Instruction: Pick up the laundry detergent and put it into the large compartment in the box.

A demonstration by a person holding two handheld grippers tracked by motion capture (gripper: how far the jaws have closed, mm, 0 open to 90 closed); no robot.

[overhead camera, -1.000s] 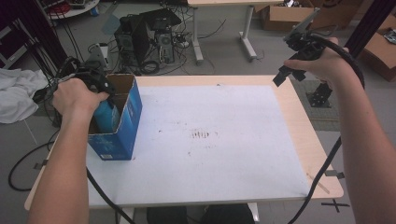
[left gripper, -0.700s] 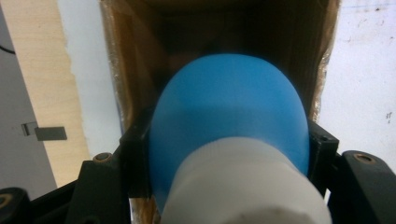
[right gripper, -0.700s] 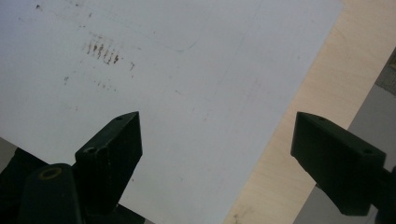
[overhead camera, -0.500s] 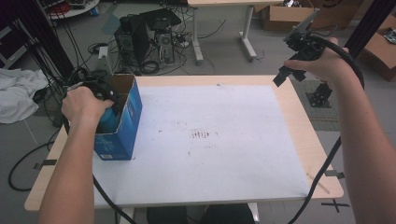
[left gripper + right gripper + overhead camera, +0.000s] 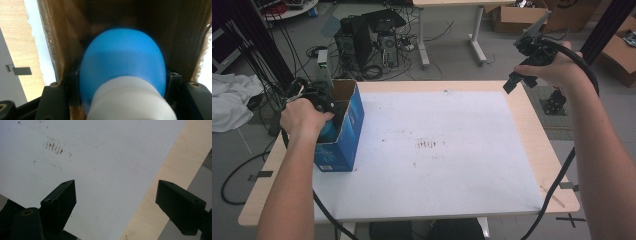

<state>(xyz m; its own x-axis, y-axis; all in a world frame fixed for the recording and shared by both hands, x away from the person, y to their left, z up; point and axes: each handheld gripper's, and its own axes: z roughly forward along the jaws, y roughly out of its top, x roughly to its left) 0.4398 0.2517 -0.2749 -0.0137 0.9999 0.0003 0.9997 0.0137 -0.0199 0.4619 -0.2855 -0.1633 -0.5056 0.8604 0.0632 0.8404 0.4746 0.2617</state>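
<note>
An open blue cardboard box [image 5: 348, 125] stands on the left part of the table. My left gripper [image 5: 328, 120] reaches down into it, held by the person's left hand. In the left gripper view the jaws press on both sides of a rounded blue object with a white base [image 5: 122, 57], between the brown inner walls of the box [image 5: 60, 37]. My right gripper [image 5: 515, 84] hangs in the air over the far right corner of the table. It stands open with nothing between its fingers [image 5: 60, 197], above the white mat [image 5: 100, 150].
A white mat [image 5: 437, 150] with small brown marks covers most of the wooden table [image 5: 542, 145]. Cables trail from both grippers over the table's near edge. Computer gear and cables lie on the floor behind the table.
The left hand has sunk a little lower and nearer, deeper into the blue box. The right gripper has stayed where it was.
</note>
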